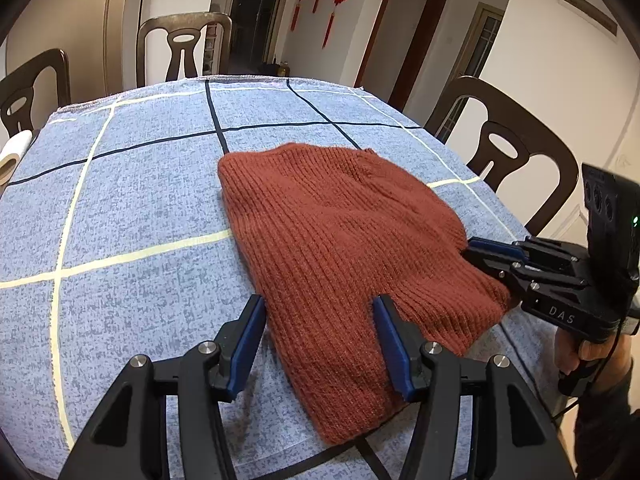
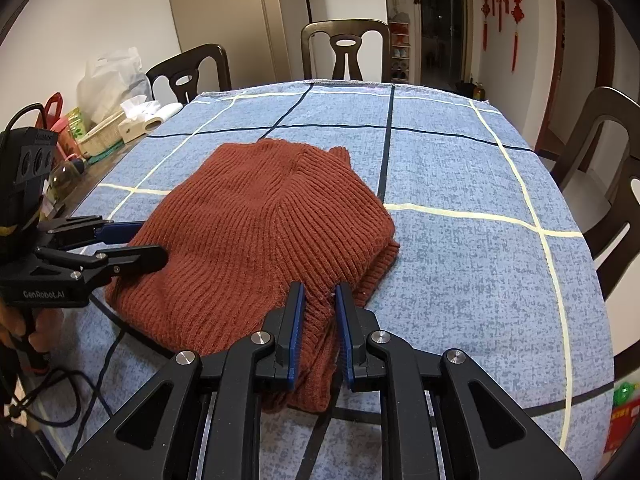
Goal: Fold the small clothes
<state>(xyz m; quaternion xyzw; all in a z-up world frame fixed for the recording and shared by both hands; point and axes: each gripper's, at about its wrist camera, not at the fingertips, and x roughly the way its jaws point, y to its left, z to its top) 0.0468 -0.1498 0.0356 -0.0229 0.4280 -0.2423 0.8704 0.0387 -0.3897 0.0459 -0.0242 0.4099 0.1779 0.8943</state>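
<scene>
1. Right gripper [image 2: 319, 294] is what we notice first: jaws narrow, pinching a bunched edge of the rust-brown knit garment [image 2: 256, 236].
2. Left gripper [image 1: 318, 308] sits wide apart over the near edge, pads not pressing it.
3. We see the garment lying folded on the blue checked tablecloth [image 2: 460, 264].

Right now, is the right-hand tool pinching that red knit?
Touching. The right wrist view shows the right gripper with its jaws closed on a bunched fold of the knit.
</scene>
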